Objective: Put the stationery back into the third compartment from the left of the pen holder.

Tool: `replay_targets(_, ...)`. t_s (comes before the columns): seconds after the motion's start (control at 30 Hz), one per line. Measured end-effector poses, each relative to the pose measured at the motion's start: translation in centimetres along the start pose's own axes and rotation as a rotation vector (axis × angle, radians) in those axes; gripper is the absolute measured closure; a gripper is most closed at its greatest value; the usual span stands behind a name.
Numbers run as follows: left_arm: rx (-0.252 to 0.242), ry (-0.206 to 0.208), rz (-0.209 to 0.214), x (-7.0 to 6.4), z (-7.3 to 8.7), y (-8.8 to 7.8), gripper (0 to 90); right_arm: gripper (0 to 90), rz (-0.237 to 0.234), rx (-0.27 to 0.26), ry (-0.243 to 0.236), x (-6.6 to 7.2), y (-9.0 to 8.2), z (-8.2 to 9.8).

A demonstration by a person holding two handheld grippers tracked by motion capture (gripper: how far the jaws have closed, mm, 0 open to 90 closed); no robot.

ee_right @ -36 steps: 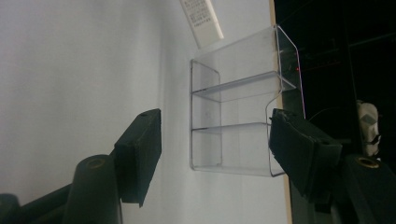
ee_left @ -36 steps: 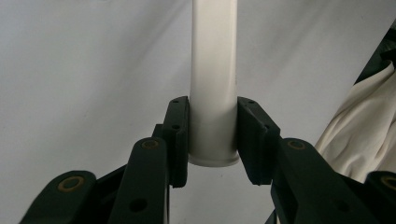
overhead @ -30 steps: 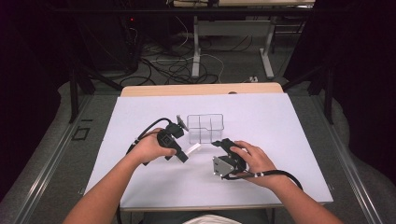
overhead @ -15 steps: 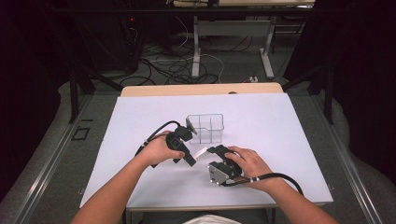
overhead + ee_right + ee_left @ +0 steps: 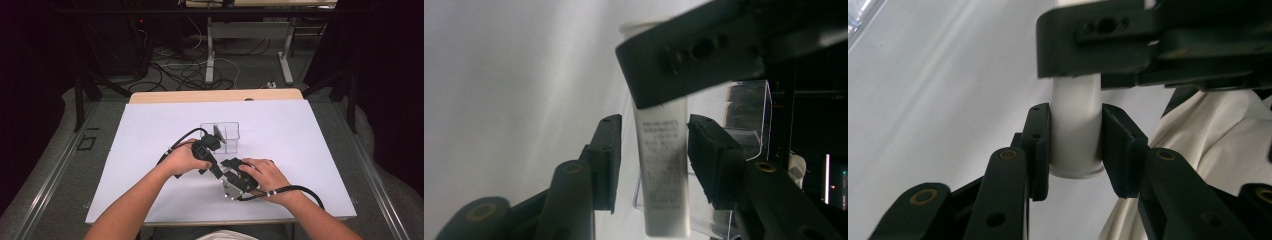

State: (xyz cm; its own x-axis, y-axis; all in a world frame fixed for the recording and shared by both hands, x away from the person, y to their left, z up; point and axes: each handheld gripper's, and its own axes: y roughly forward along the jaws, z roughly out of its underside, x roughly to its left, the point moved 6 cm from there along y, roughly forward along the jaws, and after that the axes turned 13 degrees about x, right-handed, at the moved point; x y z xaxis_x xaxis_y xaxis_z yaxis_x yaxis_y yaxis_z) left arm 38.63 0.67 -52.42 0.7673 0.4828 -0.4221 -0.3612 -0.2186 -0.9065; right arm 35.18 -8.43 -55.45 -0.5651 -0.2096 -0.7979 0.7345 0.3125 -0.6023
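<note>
A white tube (image 5: 1075, 135) with small print on its side (image 5: 663, 170) is held up between the two grippers over the white table (image 5: 140, 150). My left gripper (image 5: 1076, 111) is shut on the tube's round cap end, both pads pressing on it. My right gripper (image 5: 656, 122) has the tube's flat printed body between its jaws, which have just been closing; a gap still shows beside the left pad (image 5: 606, 160). In the high view the left gripper (image 5: 209, 151) and the right gripper (image 5: 234, 172) meet tip to tip just in front of a clear plastic box (image 5: 227, 131).
The clear box stands at the table's middle, with a divider inside. The person's white clothing (image 5: 1198, 140) lies behind the left gripper. A wooden table edge (image 5: 215, 96) runs along the back, with cables and desk legs on the floor beyond it.
The left hand has moved right toward the right gripper, carrying the tube. The two grippers now meet in front of the box. The right hand has hardly shifted.
</note>
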Motion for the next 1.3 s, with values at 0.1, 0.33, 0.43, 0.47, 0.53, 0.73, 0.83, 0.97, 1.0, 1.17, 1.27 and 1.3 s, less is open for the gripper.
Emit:
replay_targets(0.1, -0.006, 0.008, 0.009, -0.3, -0.4, -0.1, 67.2, 60.8, 0.012, 0.018, -0.029, 0.0, 0.0, 0.0)
replay_targets(0.33, 0.003, 0.004, 0.028, -0.4, -0.5, -0.1, 67.1, 68.3, 0.028, 0.027, -0.065, -0.2, -0.1, 0.0)
replay_targets(0.43, 0.006, 0.01, 0.022, -0.4, -0.5, -0.1, 67.0, 68.6, 0.046, 0.02, -0.056, -0.1, 0.0, -0.1)
replay_targets(0.47, 0.002, 0.007, 0.022, -0.4, -0.5, -0.1, 67.0, 68.6, 0.03, 0.034, -0.066, -0.1, -0.1, 0.0)
replay_targets(0.53, 0.002, 0.005, 0.022, -0.4, -0.5, -0.1, 66.8, 68.7, 0.046, 0.026, -0.063, -0.1, 0.0, -0.1)
replay_targets(0.73, -0.019, -0.007, 0.043, -0.5, -0.3, -0.2, 63.6, 68.9, 0.028, 0.038, -0.072, -0.1, 0.0, 0.0)
replay_targets(0.83, -0.038, -0.006, 0.037, -0.4, -0.1, -0.5, 60.2, 68.9, 0.035, 0.044, -0.064, -0.2, 0.0, 0.1)
replay_targets(0.97, -0.097, -0.034, 0.031, 0.0, 0.5, -0.7, 56.0, 69.0, 0.04, 0.042, -0.054, -0.4, 0.1, 0.2)
replay_targets(1.0, -0.112, -0.032, 0.028, 0.1, 0.7, -0.9, 55.4, 69.0, 0.031, 0.045, -0.056, -0.3, 0.1, 0.3)
replay_targets(1.17, -0.175, -0.039, 0.033, 0.5, 2.0, -1.7, 51.9, 69.0, 0.045, 0.038, -0.035, -0.4, 0.2, 0.3)
replay_targets(1.27, -0.223, -0.029, 0.018, 0.7, 2.9, -2.3, 48.8, 69.1, 0.015, 0.052, -0.017, -0.3, 0.2, 0.4)
replay_targets(1.3, -0.241, -0.023, 0.015, 0.8, 3.2, -2.5, 47.9, 69.1, 0.02, 0.055, -0.012, -0.3, 0.2, 0.5)
